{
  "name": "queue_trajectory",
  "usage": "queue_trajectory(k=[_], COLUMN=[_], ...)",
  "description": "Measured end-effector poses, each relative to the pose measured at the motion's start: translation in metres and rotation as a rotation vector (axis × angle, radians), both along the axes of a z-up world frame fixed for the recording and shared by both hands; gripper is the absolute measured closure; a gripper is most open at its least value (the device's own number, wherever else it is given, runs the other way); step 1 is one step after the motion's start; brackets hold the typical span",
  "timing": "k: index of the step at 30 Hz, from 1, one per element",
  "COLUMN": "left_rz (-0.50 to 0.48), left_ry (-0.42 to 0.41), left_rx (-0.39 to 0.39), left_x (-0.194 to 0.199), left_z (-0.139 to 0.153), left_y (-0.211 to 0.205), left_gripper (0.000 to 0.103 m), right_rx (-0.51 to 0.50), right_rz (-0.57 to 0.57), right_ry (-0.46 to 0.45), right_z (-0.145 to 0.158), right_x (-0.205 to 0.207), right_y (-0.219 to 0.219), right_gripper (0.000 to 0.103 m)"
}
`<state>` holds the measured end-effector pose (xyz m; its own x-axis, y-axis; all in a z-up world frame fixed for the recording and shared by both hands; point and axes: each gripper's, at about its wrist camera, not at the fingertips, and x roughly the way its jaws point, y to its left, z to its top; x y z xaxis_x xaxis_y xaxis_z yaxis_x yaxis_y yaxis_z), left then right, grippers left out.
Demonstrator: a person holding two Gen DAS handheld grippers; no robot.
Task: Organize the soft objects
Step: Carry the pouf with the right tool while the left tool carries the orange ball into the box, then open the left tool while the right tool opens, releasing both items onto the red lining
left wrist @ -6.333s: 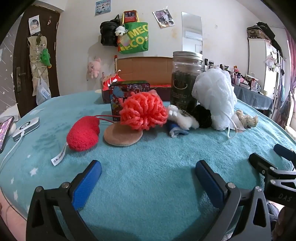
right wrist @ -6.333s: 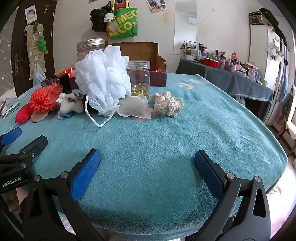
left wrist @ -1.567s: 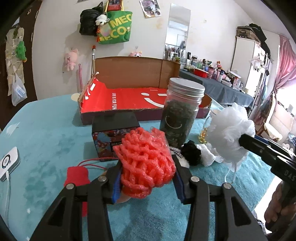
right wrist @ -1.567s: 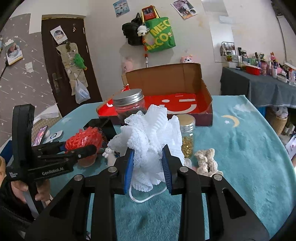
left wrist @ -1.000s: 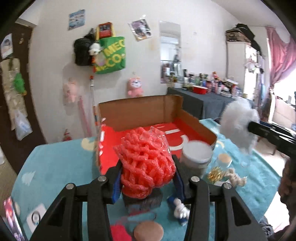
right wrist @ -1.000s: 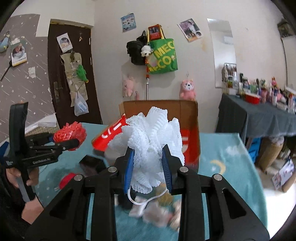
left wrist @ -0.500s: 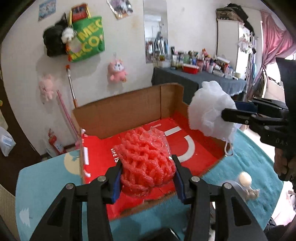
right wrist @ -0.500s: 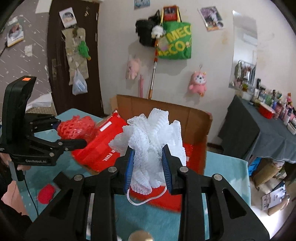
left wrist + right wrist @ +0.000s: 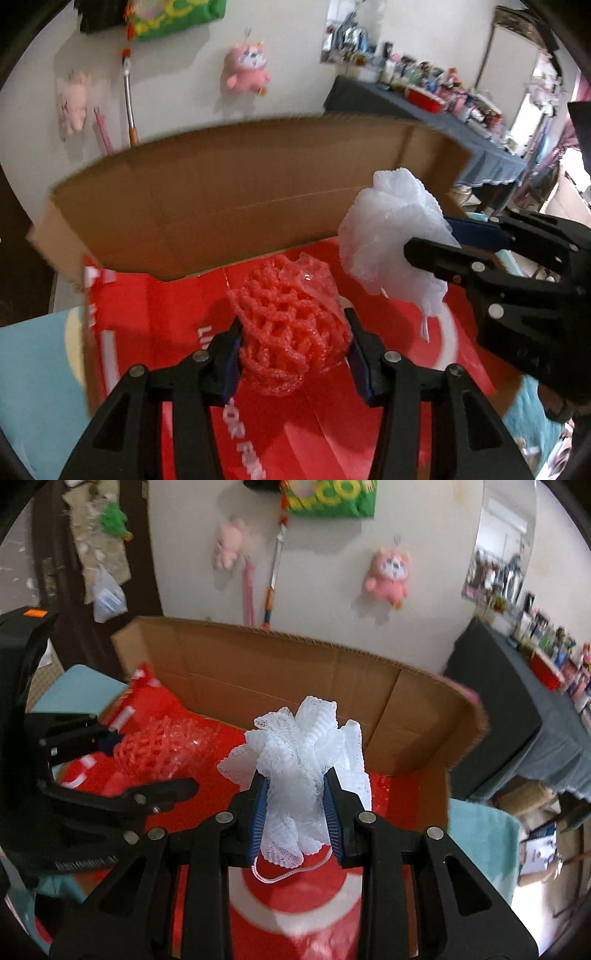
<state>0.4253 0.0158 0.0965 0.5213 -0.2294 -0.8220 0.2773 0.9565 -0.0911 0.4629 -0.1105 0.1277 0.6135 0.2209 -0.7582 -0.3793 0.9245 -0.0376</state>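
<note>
My left gripper [image 9: 293, 343] is shut on a red foam net ball [image 9: 288, 325] and holds it over the red floor of an open cardboard box [image 9: 229, 199]. My right gripper [image 9: 295, 812] is shut on a white mesh bath puff [image 9: 303, 753], also above the box [image 9: 280, 672]. In the left wrist view the puff [image 9: 391, 236] and the right gripper [image 9: 454, 240] sit to the right of the red ball. In the right wrist view the red ball [image 9: 159, 746] and the left gripper [image 9: 118, 760] are at the left.
The box's tall brown back flap [image 9: 406, 701] stands just behind both held objects. The teal table cover [image 9: 37, 369] shows at the box's left side. Pink plush toys [image 9: 386, 574] hang on the wall behind. A dark cluttered table [image 9: 517, 686] is at the right.
Both grippers have moved forward and lower over the box, carrying the red ball and the white puff. The box floor now fills the lower view.
</note>
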Motion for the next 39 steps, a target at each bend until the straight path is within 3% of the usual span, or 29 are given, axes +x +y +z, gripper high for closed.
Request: queue_trajectory(k=[6, 14, 18, 30, 33, 38, 39], left_rz=[0.036, 0.038, 0.052, 0.082, 0.096, 0.140, 0.150], left_ry=[0.047, 0.043, 0.036, -0.022, -0.050, -0.083, -0.094], left_rx=[0.001, 0.005, 0.024, 0.018, 0.023, -0.002, -0.015], left_x=[0.027, 0.023, 0.019, -0.024, -0.037, -0.053, -0.063], left_z=[-0.036, -0.043, -0.041, -0.010, 0.002, 0.029, 0.036], left_y=[-0.001, 0.000, 0.003, 0.015, 0.020, 0.018, 0.020], left_gripper=[0.052, 0.047, 0.040, 0.016, 0.009, 0.006, 0.005], right_rx=[-0.024, -0.022, -0.015, -0.001, 0.020, 0.052, 0.059], right_rz=[-0.051, -0.043, -0.052, -0.116, -0.128, -0.142, -0.143], right_ry=[0.106, 0.096, 0.097, 0.099, 0.092, 0.048, 0.037], right_z=[-0.037, -0.041, -0.040, -0.028, -0.015, 0.018, 0.024], right_x=[0.043, 0.036, 0.040, 0.038, 0.028, -0.005, -0.013], right_y=[0.006, 0.005, 0.002, -0.008, -0.013, -0.020, -0.022], right_gripper=[0.075, 0.067, 0.060, 0.039, 0.037, 0.035, 0.031])
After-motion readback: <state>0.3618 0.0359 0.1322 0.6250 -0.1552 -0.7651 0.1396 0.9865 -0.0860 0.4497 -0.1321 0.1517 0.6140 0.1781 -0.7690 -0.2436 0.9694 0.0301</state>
